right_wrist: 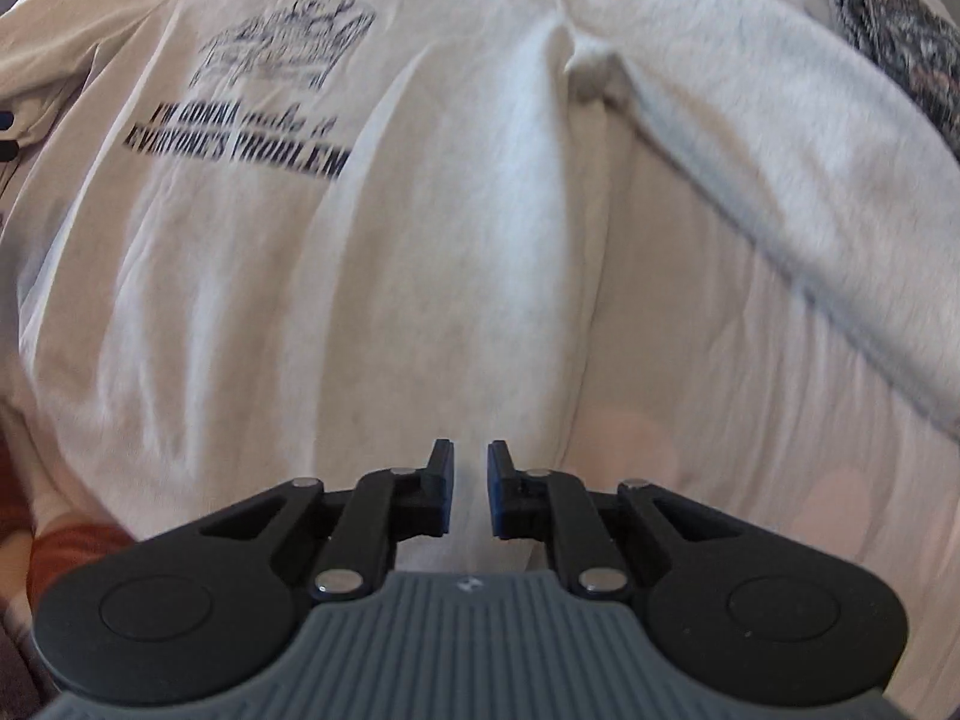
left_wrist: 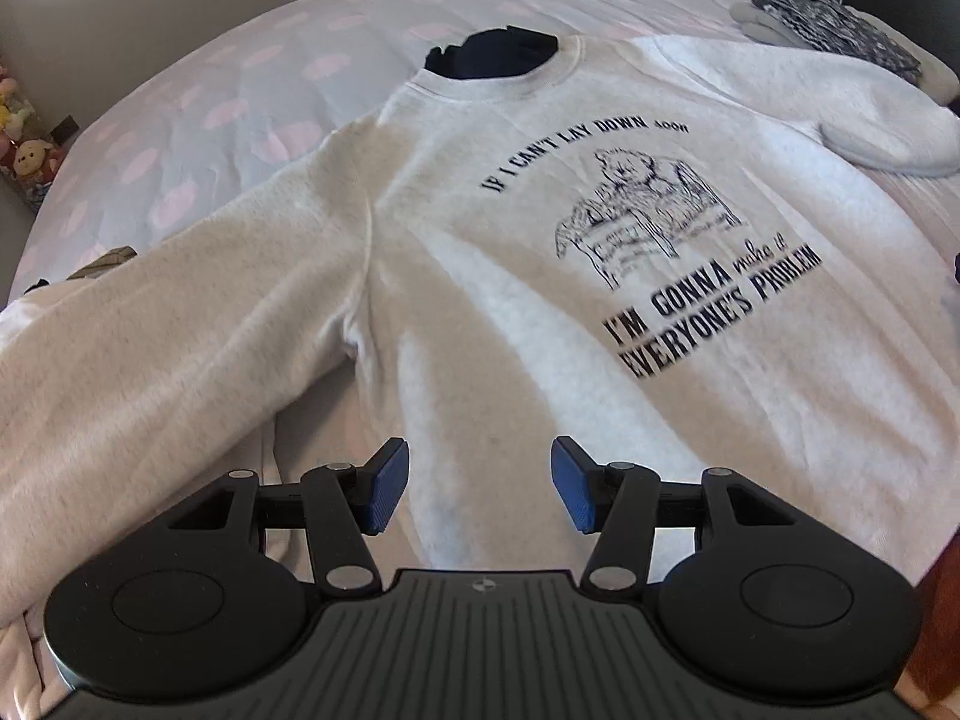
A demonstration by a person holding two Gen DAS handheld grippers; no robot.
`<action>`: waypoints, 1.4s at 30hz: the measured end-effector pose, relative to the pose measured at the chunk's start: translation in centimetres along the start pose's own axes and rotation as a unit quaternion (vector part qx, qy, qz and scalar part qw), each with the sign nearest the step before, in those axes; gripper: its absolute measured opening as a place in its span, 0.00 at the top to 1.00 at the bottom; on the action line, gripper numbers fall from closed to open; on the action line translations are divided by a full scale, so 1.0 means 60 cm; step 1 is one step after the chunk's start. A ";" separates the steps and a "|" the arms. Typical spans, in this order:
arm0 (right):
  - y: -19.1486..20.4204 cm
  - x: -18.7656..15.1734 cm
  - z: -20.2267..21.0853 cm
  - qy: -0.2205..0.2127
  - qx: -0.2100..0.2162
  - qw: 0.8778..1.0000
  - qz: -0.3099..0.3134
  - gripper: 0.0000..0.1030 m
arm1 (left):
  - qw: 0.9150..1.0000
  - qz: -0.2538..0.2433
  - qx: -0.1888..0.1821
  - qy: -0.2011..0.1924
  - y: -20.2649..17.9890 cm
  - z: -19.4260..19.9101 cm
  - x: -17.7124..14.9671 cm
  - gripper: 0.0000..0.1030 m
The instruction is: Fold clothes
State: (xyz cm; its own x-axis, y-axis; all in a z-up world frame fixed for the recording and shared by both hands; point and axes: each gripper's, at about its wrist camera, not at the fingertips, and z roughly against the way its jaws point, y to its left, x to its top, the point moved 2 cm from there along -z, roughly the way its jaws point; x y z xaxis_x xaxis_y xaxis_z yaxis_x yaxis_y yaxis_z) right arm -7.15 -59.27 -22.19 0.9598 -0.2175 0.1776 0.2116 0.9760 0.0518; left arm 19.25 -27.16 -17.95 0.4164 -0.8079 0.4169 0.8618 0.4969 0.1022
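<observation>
Left wrist view showed a pale grey sweatshirt [left_wrist: 510, 276] lying face up and spread flat on a bed [left_wrist: 198, 90] whose cover had pink blotches. Its neck pointed away from the camera and its black print [left_wrist: 654, 240], a drawing with lettering above and below, sat on the chest. One sleeve [left_wrist: 150, 372] ran out to the left edge of the picture, the other [left_wrist: 828, 108] stretched to the far right. A dark item [left_wrist: 492, 54] showed through the neck opening. A folded dark patterned cloth [left_wrist: 840, 30] lay at the far right of the bed, and small plush toys [left_wrist: 24, 150] stood at the left edge. The left gripper [left_wrist: 480, 489] hung above the lower hem area, its blue pads [left_wrist: 387, 492] set wide apart and holding nothing.

Right wrist view showed the same sweatshirt [right_wrist: 360, 240] from its other side, somewhat blurred, with the print [right_wrist: 264, 78] at upper left and a sleeve [right_wrist: 780, 150] slanting down to the right over the bed cover [right_wrist: 720, 390]. The patterned cloth [right_wrist: 900, 42] lay at the upper right. The right gripper [right_wrist: 471, 489] hovered near the hem, its fingers drawn close with only a narrow gap, gripping nothing.
</observation>
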 end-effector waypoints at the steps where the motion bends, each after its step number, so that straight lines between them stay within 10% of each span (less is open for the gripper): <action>1: 0.004 -0.022 -0.004 0.010 0.005 1.000 -0.001 0.87 | 1.000 0.004 -0.008 0.005 -0.004 0.004 -0.011 0.51; 15: 0.001 -0.135 -0.044 0.064 0.031 0.996 -0.056 0.93 | 0.993 0.017 -0.056 0.100 -0.058 0.020 -0.126 0.51; 27: -0.120 -0.216 0.004 0.008 -0.032 0.985 -0.170 0.82 | 0.956 -0.081 -0.035 0.280 -0.078 -0.069 -0.166 0.54; 34: -0.276 -0.244 0.071 -0.121 -0.061 0.927 -0.349 0.68 | 0.943 -0.107 -0.029 0.315 -0.090 -0.098 -0.171 0.53; 42: -0.424 -0.273 0.098 -0.256 -0.028 0.819 -0.512 0.61 | 0.970 -0.052 -0.066 0.230 -0.057 -0.032 -0.102 0.53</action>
State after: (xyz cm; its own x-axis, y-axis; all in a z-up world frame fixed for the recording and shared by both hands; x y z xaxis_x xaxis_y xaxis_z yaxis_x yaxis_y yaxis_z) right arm -29.36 -80.58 -20.62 0.0735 -0.8859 0.4581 0.8796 0.2741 0.3888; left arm 14.30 -24.54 -22.58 0.3851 -0.9220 -0.0392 0.9226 0.3856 -0.0066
